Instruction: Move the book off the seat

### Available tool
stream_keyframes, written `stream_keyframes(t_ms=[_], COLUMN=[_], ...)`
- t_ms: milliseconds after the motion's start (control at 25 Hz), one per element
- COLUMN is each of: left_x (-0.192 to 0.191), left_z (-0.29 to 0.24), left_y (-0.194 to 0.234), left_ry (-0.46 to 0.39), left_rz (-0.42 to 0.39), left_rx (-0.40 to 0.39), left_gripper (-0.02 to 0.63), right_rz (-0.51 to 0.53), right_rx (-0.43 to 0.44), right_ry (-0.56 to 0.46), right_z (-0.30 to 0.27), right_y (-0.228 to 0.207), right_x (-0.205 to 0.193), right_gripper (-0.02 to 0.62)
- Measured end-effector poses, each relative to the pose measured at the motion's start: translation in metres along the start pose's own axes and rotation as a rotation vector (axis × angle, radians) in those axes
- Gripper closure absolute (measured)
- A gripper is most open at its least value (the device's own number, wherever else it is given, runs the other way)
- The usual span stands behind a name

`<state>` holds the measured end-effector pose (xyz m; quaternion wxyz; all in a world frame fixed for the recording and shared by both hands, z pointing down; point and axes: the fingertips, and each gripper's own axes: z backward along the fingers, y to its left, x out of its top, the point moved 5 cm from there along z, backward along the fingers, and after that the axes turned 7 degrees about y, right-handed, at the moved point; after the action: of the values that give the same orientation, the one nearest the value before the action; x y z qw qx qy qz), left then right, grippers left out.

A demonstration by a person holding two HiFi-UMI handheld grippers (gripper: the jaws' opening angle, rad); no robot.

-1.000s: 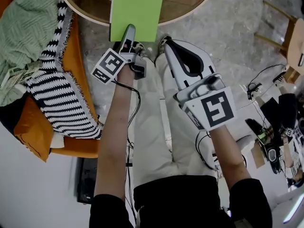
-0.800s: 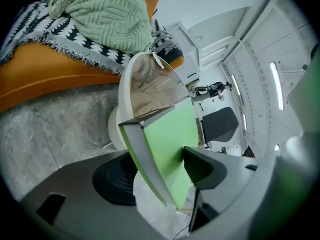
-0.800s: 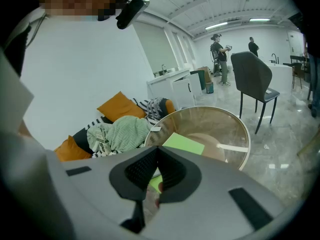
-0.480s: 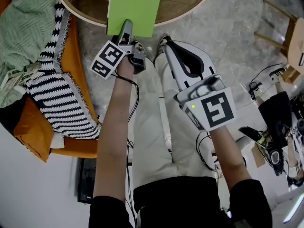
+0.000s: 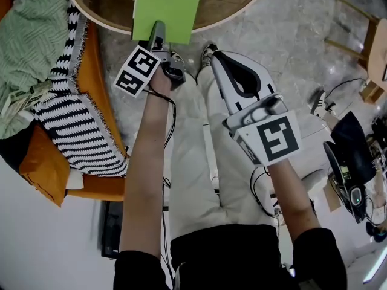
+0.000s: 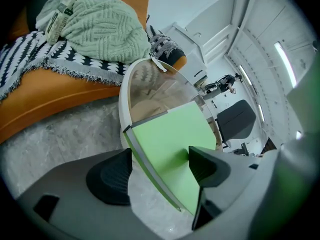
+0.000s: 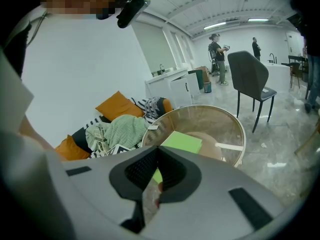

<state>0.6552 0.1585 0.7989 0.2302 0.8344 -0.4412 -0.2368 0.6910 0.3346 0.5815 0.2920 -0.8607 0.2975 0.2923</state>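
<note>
Orange sofa (image 5: 45, 174) fills 8 to 10 o'clock of the head view. A pale green knitted throw (image 5: 33, 41) is heaped on it at 10. A black-and-white striped blanket (image 5: 78, 132) drapes over its front edge at 9.

Round glass table (image 5: 227, 5) at 12 o'clock, pale wooden rim, just beside the sofa.

Green book (image 5: 166, 8) lies flat on the table top, off the sofa. Its near end overhangs the rim toward the person.

Left gripper (image 5: 156, 32) is at 12 o'clock from the left forearm, angled down at that overhanging end. Its jaws have just been opening and now stand wide. In the left gripper view (image 6: 160, 171) the book's near edge and corner lie between them. One pad stands clear of the edge, so nothing is clamped.

Right gripper (image 5: 213, 54) is right of centre, above the person's pale trousers (image 5: 193, 162). In its own view (image 7: 158, 154) the jaws meet at the tips with nothing between them.

Grey marbled floor (image 5: 290, 41) runs from 1 to 3 o'clock.
</note>
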Motion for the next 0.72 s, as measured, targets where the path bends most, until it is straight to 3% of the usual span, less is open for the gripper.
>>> stream_keyframes(t_ms=[240, 480, 720], left_x=[0.002, -0.002, -0.005], left_z=[0.016, 0.038, 0.083], left_y=[0.004, 0.010, -0.002], left_ry=[-0.072, -0.076, -0.138], left_rz=[-0.081, -0.114, -0.162], left_rx=[0.089, 0.125, 0.120], left_gripper=[0.258, 0.265, 0.407], right_rz=[0.004, 0.009, 0.020], right_rx=[0.000, -0.007, -0.007], right_ry=[-0.006, -0.018, -0.029], right_z=[0.007, 0.014, 0.024], right_y=[0.002, 0.003, 0.010], right_x=[-0.003, -0.003, 0.003], right_gripper=[0.581, 0.581, 0.581])
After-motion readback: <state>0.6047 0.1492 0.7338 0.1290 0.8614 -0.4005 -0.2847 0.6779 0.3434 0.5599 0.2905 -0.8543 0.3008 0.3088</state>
